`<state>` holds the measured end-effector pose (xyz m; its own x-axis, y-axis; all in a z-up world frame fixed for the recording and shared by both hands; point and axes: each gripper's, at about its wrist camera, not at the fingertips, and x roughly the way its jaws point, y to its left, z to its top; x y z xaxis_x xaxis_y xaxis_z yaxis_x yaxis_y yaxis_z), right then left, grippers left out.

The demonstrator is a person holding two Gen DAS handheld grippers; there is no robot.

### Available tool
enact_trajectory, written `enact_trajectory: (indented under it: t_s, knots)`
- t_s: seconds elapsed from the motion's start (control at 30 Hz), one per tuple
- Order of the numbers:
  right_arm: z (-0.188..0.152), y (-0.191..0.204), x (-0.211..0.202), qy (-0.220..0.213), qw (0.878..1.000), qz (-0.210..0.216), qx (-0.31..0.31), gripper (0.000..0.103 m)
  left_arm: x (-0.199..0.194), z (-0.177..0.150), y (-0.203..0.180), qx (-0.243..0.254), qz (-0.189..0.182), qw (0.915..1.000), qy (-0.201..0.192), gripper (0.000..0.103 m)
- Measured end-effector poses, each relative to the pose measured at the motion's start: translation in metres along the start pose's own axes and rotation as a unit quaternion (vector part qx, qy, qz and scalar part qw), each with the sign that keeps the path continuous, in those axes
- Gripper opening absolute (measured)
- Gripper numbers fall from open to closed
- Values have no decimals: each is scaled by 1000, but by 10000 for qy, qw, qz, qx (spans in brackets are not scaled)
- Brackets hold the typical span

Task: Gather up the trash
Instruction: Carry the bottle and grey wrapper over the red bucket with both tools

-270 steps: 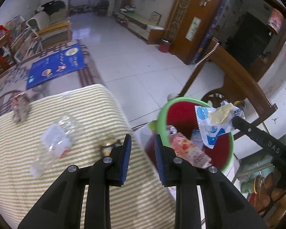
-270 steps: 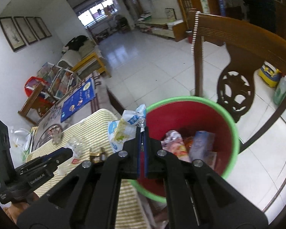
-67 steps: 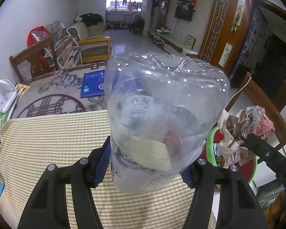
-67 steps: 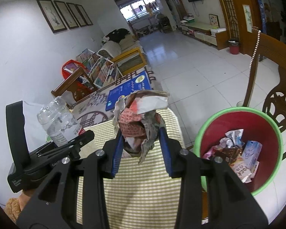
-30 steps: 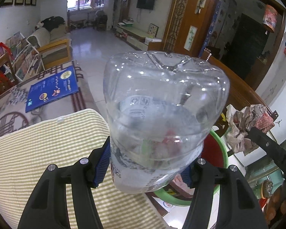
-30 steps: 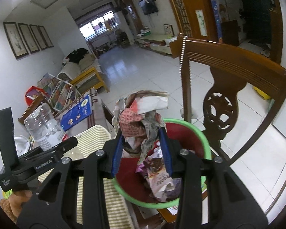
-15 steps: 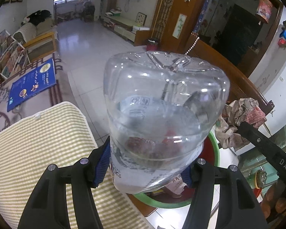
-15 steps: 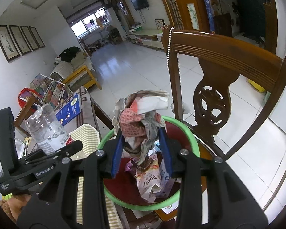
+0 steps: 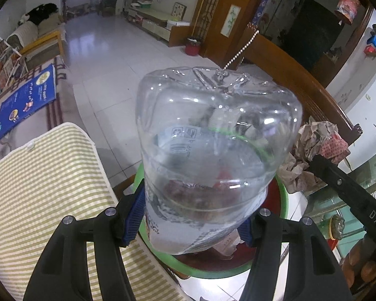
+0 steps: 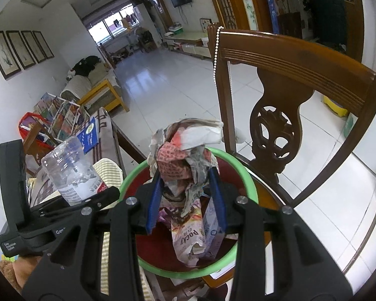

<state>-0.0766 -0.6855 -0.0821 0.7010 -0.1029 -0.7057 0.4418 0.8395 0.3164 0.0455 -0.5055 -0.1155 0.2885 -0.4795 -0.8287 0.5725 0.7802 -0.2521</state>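
My left gripper (image 9: pixel 188 222) is shut on a clear plastic bottle (image 9: pixel 213 155), its base towards the camera and filling the left wrist view. Behind and below it sits the red bin with a green rim (image 9: pixel 280 195). My right gripper (image 10: pixel 186 200) is shut on a crumpled paper wad (image 10: pixel 185 158), held directly above that bin (image 10: pixel 245 175), which holds several snack wrappers (image 10: pixel 188 238). In the right wrist view the left gripper (image 10: pixel 97 198) with the bottle (image 10: pixel 70 173) stands at the bin's left rim. The wad (image 9: pixel 313 150) shows at right in the left wrist view.
A striped yellow and white cloth (image 9: pixel 45 188) covers the table left of the bin. A carved wooden chair (image 10: pixel 275 115) stands just behind the bin, with a bead chain (image 10: pixel 215 55) hanging from its post. Tiled floor (image 9: pixel 107 50) stretches beyond.
Both grippers have moved forward and down towards the bin. The bottle now overlaps the bin's rim, and the paper wad hangs over the bin's opening. Neither grip has changed.
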Motion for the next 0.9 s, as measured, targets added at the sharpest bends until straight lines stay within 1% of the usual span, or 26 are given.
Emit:
enact_trajectory:
  t_s: [0.23, 0.27, 0.67, 0.9]
  knots:
    - [0, -6, 17, 228, 9997, -20, 78, 36, 16, 4, 3, -68, -66, 9997, 222, 59]
    - [1, -7, 20, 258, 9996, -57, 75, 38, 18, 4, 3, -68, -68, 9997, 245, 59]
    - [-1, -6, 46, 621, 9976, -299, 11, 38, 48, 15, 14, -182, -53, 9978, 629, 59]
    - [-3, -5, 55, 768, 9959, -469, -29, 38, 62, 21, 13, -230, -171, 9965, 788, 59]
